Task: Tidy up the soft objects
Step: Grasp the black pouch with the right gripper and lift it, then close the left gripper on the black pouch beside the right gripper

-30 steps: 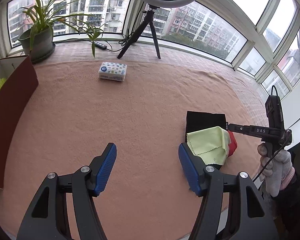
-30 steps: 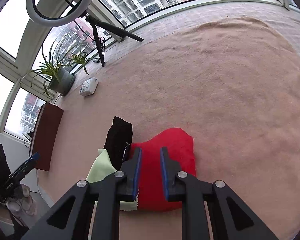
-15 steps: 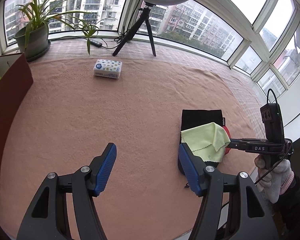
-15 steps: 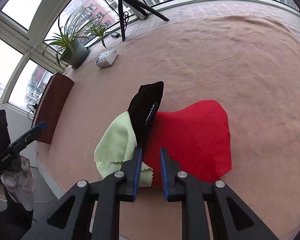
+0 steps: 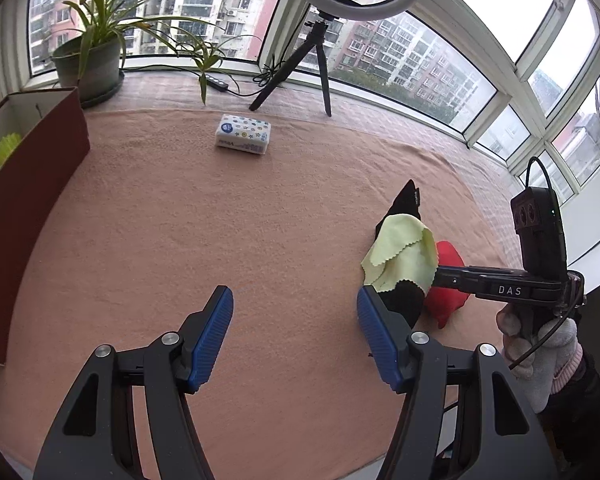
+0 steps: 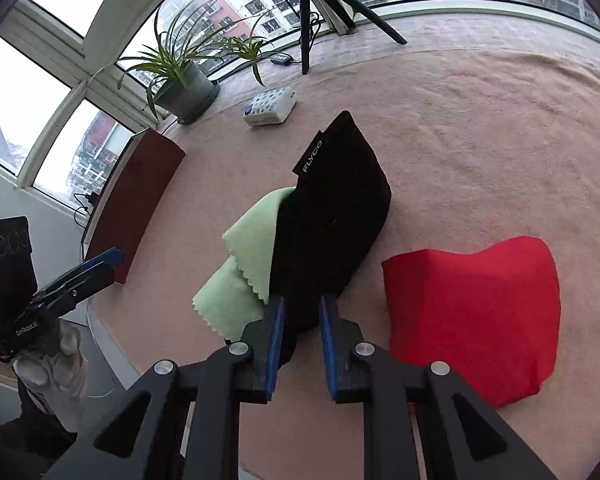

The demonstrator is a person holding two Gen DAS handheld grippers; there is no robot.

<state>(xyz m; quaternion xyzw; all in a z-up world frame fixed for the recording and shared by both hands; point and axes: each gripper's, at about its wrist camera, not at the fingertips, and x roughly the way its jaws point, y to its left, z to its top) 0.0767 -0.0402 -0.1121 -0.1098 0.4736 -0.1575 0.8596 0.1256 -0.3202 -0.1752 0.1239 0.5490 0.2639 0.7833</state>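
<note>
Black pouch (image 6: 332, 216), green cloth (image 6: 244, 272) draped on it, pinched in the closed right tool (image 6: 300, 336) and raised off the counter (image 6: 480, 128); red cloth (image 6: 472, 312) lies at 3 o'clock. Left tool (image 5: 294, 340) half open, empty. Step: lifting pouch; next, probably carry to box (image 6: 136, 200) at 10 o'clock. Count: one pouch, two cloths, one tissue pack (image 6: 270, 106).

The near end of the black pouch (image 6: 332, 216) disappears between the right gripper (image 6: 300, 316)'s blue pads, so how much is pinched cannot be told. The green cloth (image 6: 244, 272) runs under the pouch, its far part hidden. In the left view the red cloth (image 5: 446, 280) lies half behind pouch and gripper, and the brown box (image 5: 28, 200) is cut by the edge.
</note>
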